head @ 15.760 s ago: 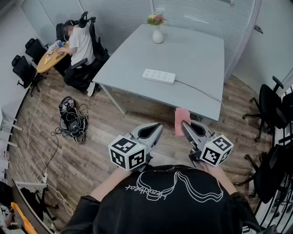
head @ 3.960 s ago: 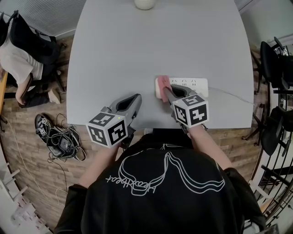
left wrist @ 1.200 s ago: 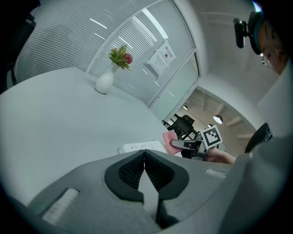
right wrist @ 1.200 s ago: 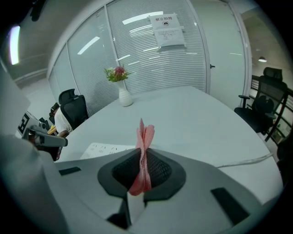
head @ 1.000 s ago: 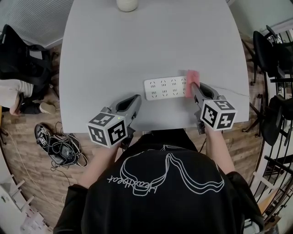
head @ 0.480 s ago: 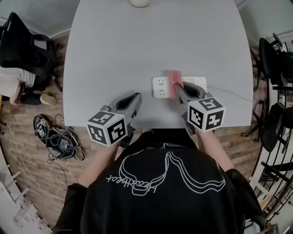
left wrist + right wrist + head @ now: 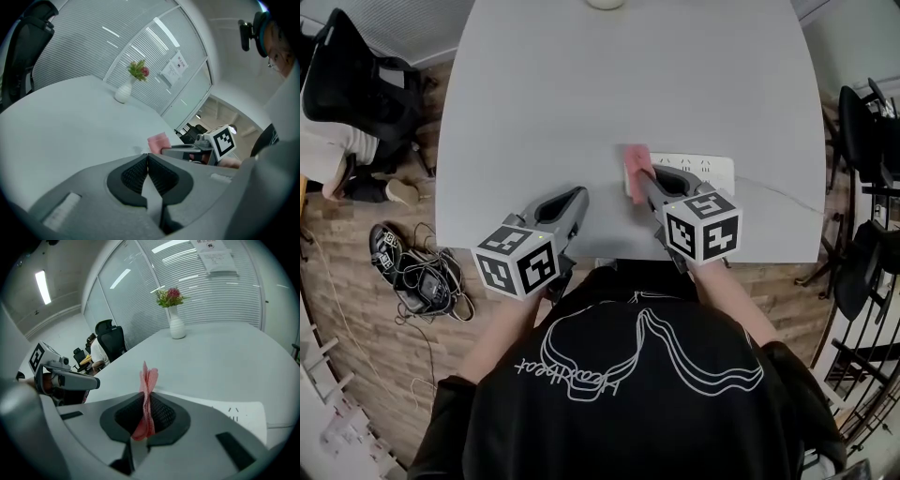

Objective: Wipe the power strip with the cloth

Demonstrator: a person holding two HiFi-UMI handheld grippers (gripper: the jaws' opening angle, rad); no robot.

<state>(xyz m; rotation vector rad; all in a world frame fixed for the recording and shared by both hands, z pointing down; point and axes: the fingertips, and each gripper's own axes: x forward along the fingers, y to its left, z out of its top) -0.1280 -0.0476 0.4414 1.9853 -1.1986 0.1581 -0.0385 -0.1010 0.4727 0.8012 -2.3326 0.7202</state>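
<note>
Overhead, grey table [image 7: 581, 94] on wood floor [image 7: 366, 356] — right claw [image 7: 639, 177] pinches pink cloth [image 7: 635, 158]; left claw [image 7: 578, 194] closed, empty.

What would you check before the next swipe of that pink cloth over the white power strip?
1. Grip on the folded pink cloth: ok, the right gripper has its jaws shut on it.
2. Cloth placed on the white rectangular power strip: ok, at its left end.
3. Position of the left gripper: ok, shut, empty, apart from the strip.
4. Slack in the thin white cord: ok, it trails right.
5. Clearance from the white flower vase: ok, far across the grey table.
6. Strip cleanliness: cannot tell.
</note>
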